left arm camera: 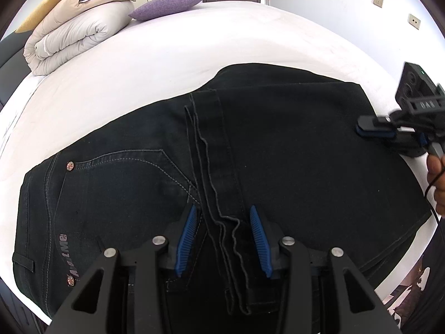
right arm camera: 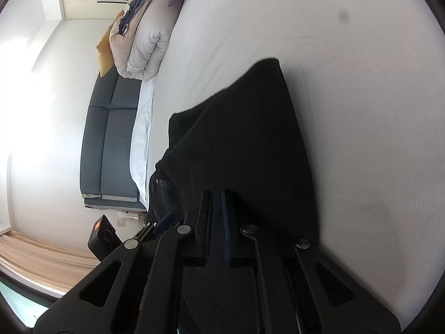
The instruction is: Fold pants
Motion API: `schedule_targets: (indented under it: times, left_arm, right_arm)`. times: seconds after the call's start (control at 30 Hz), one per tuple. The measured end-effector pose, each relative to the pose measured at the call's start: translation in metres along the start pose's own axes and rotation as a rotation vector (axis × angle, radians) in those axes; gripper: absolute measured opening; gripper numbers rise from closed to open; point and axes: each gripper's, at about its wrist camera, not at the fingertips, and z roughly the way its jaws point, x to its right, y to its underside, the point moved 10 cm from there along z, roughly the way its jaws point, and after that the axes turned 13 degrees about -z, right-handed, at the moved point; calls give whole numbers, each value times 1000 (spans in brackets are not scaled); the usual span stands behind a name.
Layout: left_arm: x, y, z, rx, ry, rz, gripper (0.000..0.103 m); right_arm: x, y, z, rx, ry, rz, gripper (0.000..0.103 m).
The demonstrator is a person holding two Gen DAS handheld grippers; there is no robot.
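Black jeans (left arm camera: 278, 144) lie folded on the white bed (left arm camera: 194, 41), with the waist, pocket and rivets at the left. My left gripper (left arm camera: 222, 211) points down at them and stands open. Its blue pads (left arm camera: 192, 236) straddle the stitched leg hems, which lie flat between them. My right gripper (left arm camera: 358, 128) reaches in from the right over the jeans' right edge, rolled on its side and shut. In the right wrist view its fingers (right arm camera: 216, 193) stand almost together over the jeans (right arm camera: 244, 128). I cannot tell whether cloth is caught between them.
A rolled grey duvet (left arm camera: 75, 36) and a purple pillow (left arm camera: 169, 5) sit at the far end of the bed. A person's hand (left arm camera: 438, 172) holds the right gripper at the right edge. A blue-grey headboard (right arm camera: 111, 139) stands against the wall. Bare sheet (right arm camera: 347, 69) lies beyond the jeans.
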Motion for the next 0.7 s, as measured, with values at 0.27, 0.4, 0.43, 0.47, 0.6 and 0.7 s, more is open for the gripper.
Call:
schedule_targets:
  times: [0.27, 0.4, 0.43, 0.47, 0.6, 0.7]
  left_arm:
    - [-1, 4, -2, 12, 3, -8, 43]
    - [-2, 4, -2, 16, 6, -11, 43]
    - [-3, 4, -3, 17, 6, -12, 43]
    - [-3, 4, -3, 19, 8, -15, 43]
    - [-5, 5, -4, 28, 14, -25, 43]
    - [-7, 5, -5, 33, 23, -33, 43]
  right_arm:
    - [-24, 74, -18, -47, -14, -29, 5]
    - [-31, 102, -25, -67, -6, -45, 5]
    - [-33, 108, -27, -72, -6, -49, 5]
    - [-34, 113, -28, -74, -9, -45, 5]
    - [-38, 135, -33, -78, -28, -19, 5]
    - [-43, 153, -38, -103, -46, -4, 5]
